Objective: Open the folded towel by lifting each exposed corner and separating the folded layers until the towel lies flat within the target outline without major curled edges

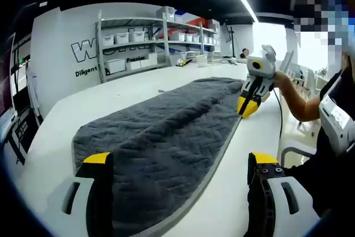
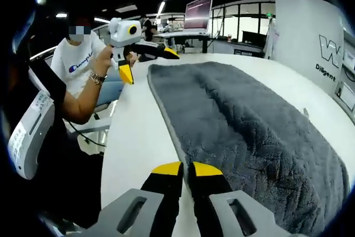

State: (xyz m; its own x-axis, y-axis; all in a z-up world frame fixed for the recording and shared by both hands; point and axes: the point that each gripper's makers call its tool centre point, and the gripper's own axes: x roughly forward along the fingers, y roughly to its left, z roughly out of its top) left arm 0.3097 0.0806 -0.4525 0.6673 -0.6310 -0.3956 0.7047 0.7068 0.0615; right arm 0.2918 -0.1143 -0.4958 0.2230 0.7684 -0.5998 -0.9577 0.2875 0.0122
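A dark grey quilted towel (image 1: 166, 131) with a pale grey border lies spread lengthwise on the white table (image 1: 83, 106). My left gripper (image 1: 180, 159) is open wide, and its yellow-tipped jaws straddle the towel's near end. Along the far right border, my right gripper (image 1: 248, 108) has its tips together at the towel's edge. In the right gripper view its own jaws are pressed together, so the right gripper (image 2: 187, 169) is shut on the towel's border. The towel (image 2: 249, 126) stretches away from there. At its far corner a hand holds the left gripper (image 2: 147, 64) open.
The person (image 2: 77, 65) sits beside the table's long edge, a white device strapped to the arm. Metal shelves (image 1: 150, 40) with white bins stand by a lettered wall beyond the table. A monitor (image 2: 198, 12) and desks are behind.
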